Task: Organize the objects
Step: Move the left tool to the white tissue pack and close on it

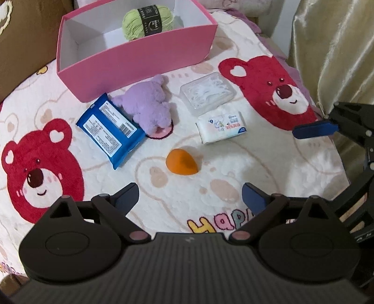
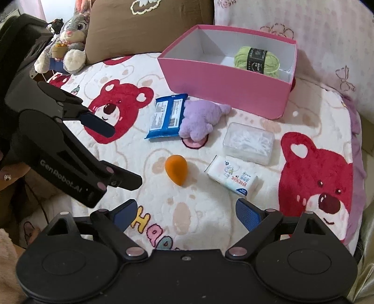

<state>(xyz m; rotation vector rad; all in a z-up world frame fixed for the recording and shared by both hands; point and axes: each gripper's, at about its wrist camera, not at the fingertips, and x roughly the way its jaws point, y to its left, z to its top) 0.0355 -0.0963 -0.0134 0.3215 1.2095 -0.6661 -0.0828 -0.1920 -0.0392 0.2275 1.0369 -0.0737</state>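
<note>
Nearest, left gripper (image 1: 190,196) and right gripper (image 2: 185,211) spread wide, holding nothing. Beyond, on the bear blanket (image 1: 233,168): orange sponge (image 1: 181,164), tissue pack (image 1: 221,126), purple plush (image 1: 149,103). Farthest, pink box (image 1: 140,63) containing green yarn (image 1: 148,22).

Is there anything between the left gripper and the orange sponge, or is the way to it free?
Nothing visible blocks it. The left gripper is open and empty, and only bare blanket lies between its fingers and the orange sponge. The blue wipes pack and white tissue pack lie off to the sides, apart from the sponge.
</note>
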